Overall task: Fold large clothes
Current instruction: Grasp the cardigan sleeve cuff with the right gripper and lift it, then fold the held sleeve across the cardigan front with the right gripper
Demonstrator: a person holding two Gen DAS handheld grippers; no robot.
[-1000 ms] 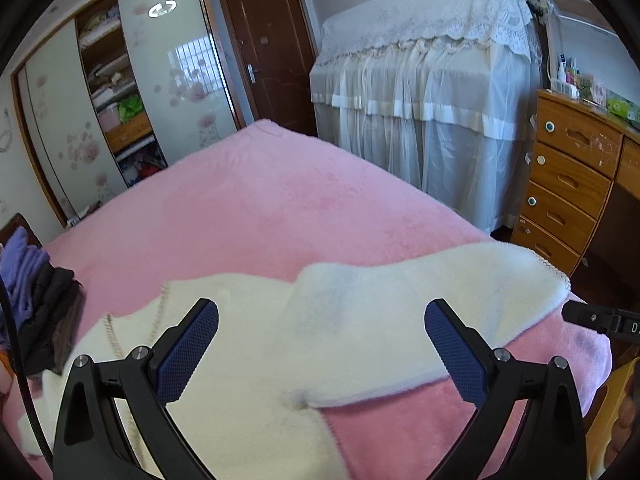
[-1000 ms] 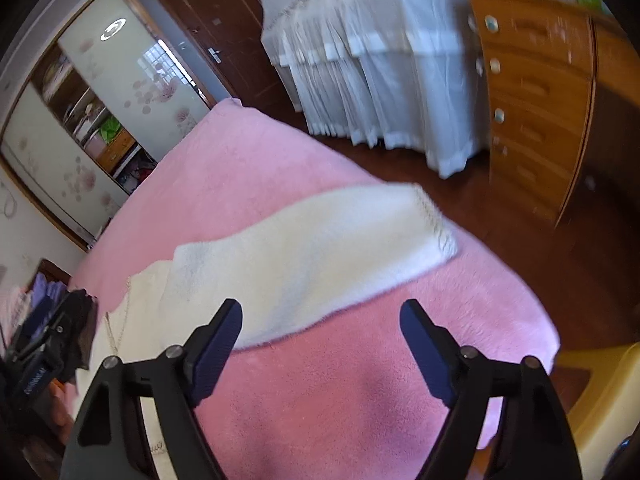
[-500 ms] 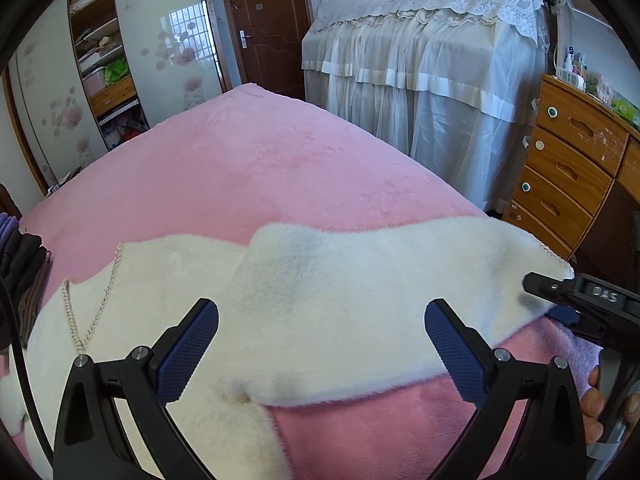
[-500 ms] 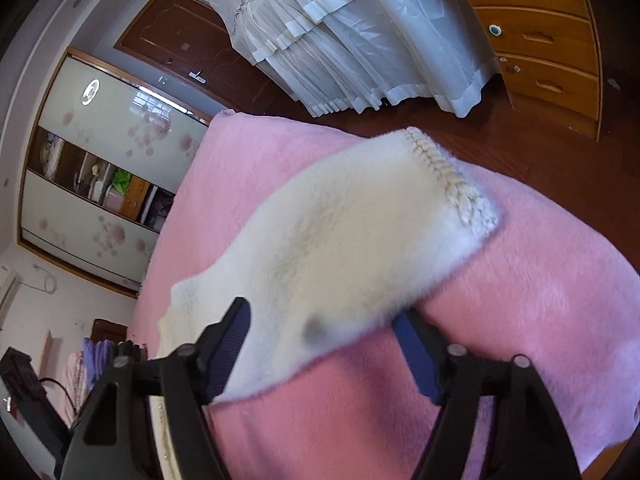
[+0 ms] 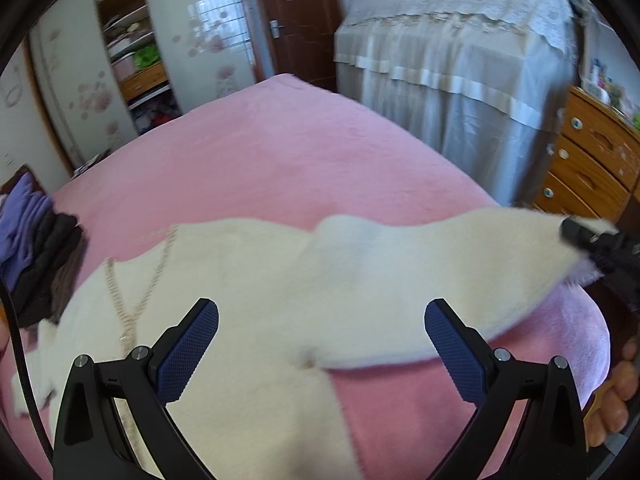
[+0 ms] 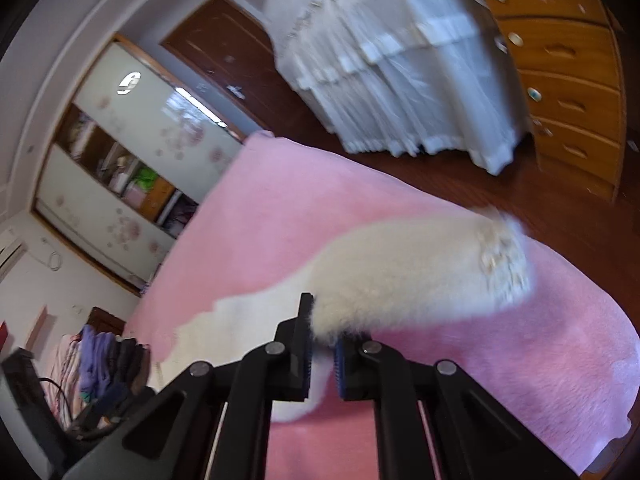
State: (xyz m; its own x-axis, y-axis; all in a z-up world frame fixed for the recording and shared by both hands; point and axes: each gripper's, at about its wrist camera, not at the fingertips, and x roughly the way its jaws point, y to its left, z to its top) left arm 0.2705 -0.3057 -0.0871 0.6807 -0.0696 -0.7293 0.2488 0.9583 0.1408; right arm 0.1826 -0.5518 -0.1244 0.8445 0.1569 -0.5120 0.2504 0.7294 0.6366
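Note:
A fluffy white sweater lies spread on the pink bed, its sleeve stretched to the right. My left gripper is open and empty, hovering over the sweater's body near the armpit. My right gripper is shut on the sleeve near its trimmed cuff and lifts it off the bed. The right gripper also shows at the right edge of the left wrist view, clamped on the sleeve end. A pearl trim runs down the sweater's front.
A pile of purple and dark clothes lies at the bed's left edge. A wooden dresser and a lace-covered piece of furniture stand to the right. A wardrobe and a door stand behind the bed.
My right gripper has closed on the sleeve near the cuff and raised it. The left gripper stays open above the sweater's body and has shifted slightly.

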